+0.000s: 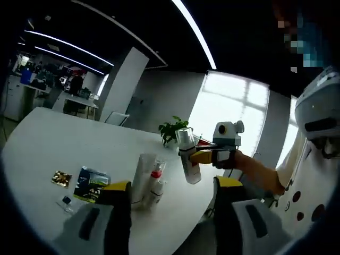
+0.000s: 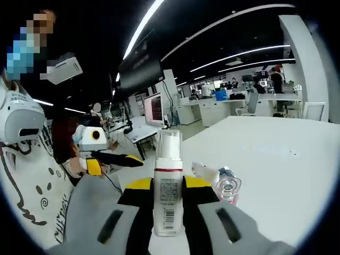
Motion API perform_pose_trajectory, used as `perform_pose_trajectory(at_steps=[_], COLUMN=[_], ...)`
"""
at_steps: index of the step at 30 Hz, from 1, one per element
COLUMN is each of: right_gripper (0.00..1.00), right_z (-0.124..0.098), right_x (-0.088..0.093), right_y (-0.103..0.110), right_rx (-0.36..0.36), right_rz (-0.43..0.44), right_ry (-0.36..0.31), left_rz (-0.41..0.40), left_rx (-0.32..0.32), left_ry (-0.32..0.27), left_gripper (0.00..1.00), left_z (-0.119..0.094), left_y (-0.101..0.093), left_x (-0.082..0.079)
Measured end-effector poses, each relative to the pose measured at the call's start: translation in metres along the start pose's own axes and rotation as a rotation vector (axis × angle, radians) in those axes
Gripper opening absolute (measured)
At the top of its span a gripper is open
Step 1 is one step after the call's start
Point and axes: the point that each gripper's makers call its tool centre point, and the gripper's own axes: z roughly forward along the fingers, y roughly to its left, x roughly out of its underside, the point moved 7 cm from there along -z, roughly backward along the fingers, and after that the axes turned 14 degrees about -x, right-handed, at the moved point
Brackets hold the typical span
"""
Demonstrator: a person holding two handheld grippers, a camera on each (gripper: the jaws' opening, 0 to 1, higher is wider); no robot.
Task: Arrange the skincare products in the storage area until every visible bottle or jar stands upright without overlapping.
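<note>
While the right hand-held gripper [image 2: 168,197] has its yellow-tipped jaws clamped on a white pump bottle [image 2: 168,187] and holds it in the air above the white tabletop [image 2: 276,159], the trouble I would watch for is at the set-down. In the left gripper view that bottle [image 1: 188,156] hangs tilted, off past the rest, and a bottle let go at a lean could topple, I think. Standing on the tabletop [image 1: 48,138] are a tall white tube [image 1: 142,178] and, just beside it, a small red-capped bottle [image 1: 155,186]; a bottle coming down too close could knock either one over. A clear bottle [image 2: 222,183] lies on its side near the right jaws, so it is not yet upright, and being round it may roll if nudged. Near the tube lie a dark sachet [image 1: 90,184] and a small gold packet [image 1: 61,178]. The left hand-held gripper [image 1: 172,194] is spread wide, holding nothing.
</note>
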Motion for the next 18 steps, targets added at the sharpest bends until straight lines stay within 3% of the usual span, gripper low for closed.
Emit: perform_pose_trajectory(at_steps=[8,18], right_gripper=[0.19,0.19], right_z=[0.033,0.05], right_x=[0.008,0.019], right_y=[0.021,0.038], right_rx=[-0.136,-0.255], right_rz=[-0.003,0.016], right_ry=[-0.003,-0.011], left_rz=[-0.016,-0.019], left_rx=[0.045,0.091], left_ry=[-0.023,-0.043], left_gripper=[0.51,0.44], left_z=[0.005,0.012], left_y=[-0.005,-0.007], left_x=[-0.002,-0.007])
